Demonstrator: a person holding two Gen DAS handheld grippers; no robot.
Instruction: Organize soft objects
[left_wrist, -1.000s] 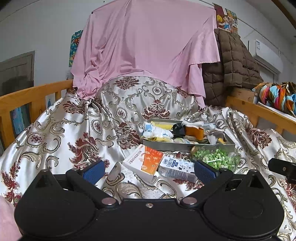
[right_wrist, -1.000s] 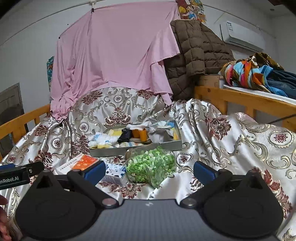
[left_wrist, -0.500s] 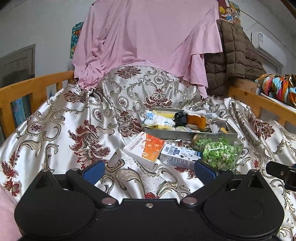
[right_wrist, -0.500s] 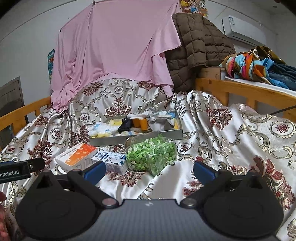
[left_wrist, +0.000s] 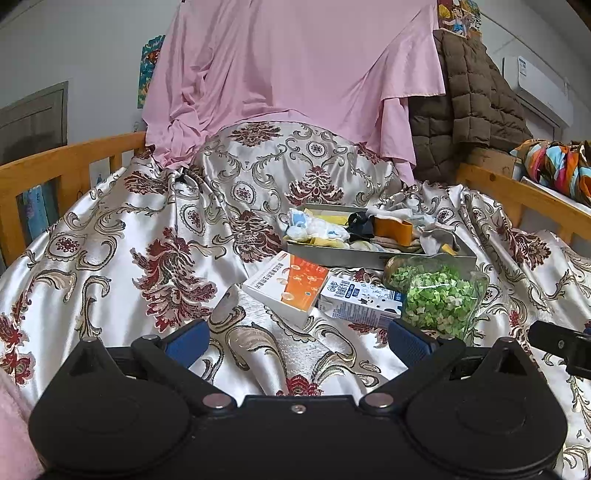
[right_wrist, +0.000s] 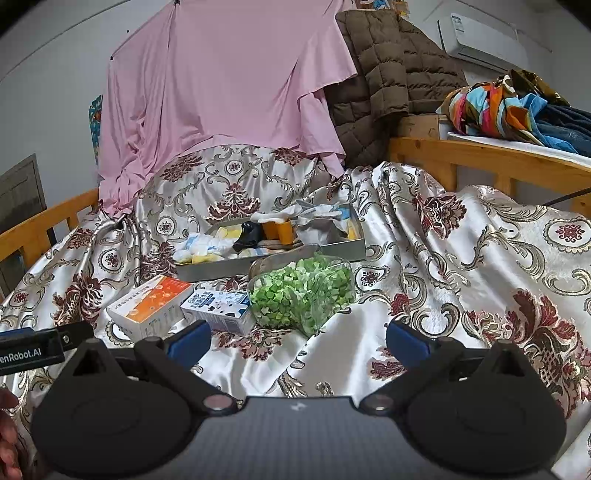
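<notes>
A grey metal tray (left_wrist: 332, 254) (right_wrist: 207, 271) on the patterned satin bedspread holds several soft items: white-blue socks, yellow pieces, a black one and orange ones. In front of it lie an orange-white box (left_wrist: 286, 286) (right_wrist: 147, 304), a blue-white milk carton (left_wrist: 360, 297) (right_wrist: 218, 308) and a clear bag of green pieces (left_wrist: 436, 293) (right_wrist: 301, 291). My left gripper (left_wrist: 298, 341) is open and empty, short of the box. My right gripper (right_wrist: 298, 339) is open and empty, just before the green bag.
Wooden bed rails (left_wrist: 66, 158) (right_wrist: 480, 155) run along both sides. A pink sheet (left_wrist: 288, 74) and a brown quilted jacket (right_wrist: 384, 74) hang at the back. Colourful clothes (right_wrist: 513, 107) are piled at the right. The other gripper's tip (left_wrist: 557, 345) shows at the right edge.
Both grippers have tilted down and drawn a little nearer the bed, so the tray, box, carton and bag sit higher in view. Jaws have stayed open.
</notes>
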